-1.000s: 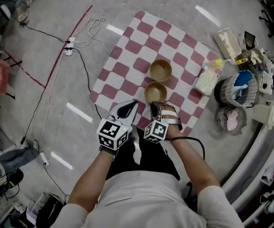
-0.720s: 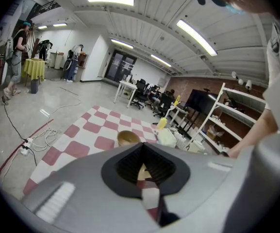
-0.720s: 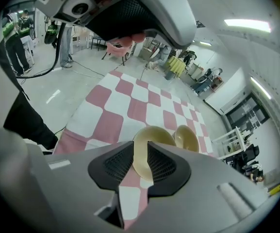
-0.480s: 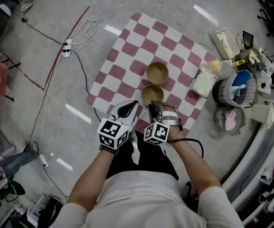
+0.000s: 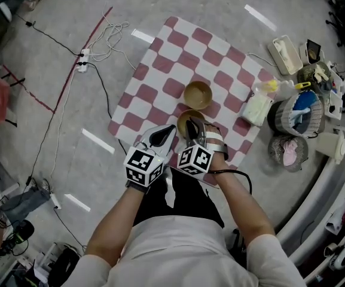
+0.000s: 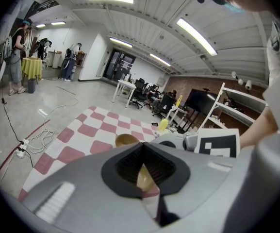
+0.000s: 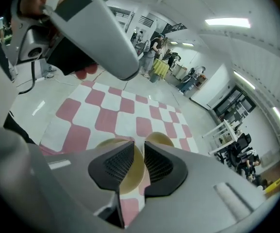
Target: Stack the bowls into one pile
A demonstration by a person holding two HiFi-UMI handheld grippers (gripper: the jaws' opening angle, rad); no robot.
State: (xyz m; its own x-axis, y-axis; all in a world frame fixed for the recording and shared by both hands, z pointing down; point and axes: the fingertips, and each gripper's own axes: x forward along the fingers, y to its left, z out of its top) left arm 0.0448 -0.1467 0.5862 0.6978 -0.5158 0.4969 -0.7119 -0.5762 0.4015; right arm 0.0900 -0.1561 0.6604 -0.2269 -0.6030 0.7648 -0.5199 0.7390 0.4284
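Two tan bowls sit on a red-and-white checkered mat (image 5: 160, 58). The far bowl (image 5: 197, 94) stands apart and empty. My right gripper (image 5: 195, 126) partly covers the near bowl (image 5: 186, 117). Its jaws stand a narrow gap apart above the bowl's inside, with their tips near the far rim. In the right gripper view the near bowl (image 7: 111, 145) lies under the right gripper (image 7: 139, 158), and the far bowl (image 7: 160, 140) is just beyond. My left gripper (image 5: 163, 137) hovers left of the near bowl with its tips together. The left gripper view shows the left gripper (image 6: 140, 155) and the far bowl (image 6: 126, 140).
A power strip (image 5: 86, 57) with white cables and a red floor line (image 5: 70, 70) lie left of the mat. To the right are a yellow-capped container (image 5: 257, 105), a wicker basket (image 5: 299, 111), a smaller basket (image 5: 289, 150) and a tray (image 5: 287, 54). People stand far off.
My right gripper has moved forward and now reaches over the near bowl. The left gripper has stayed beside it. Both bowls rest where they were.
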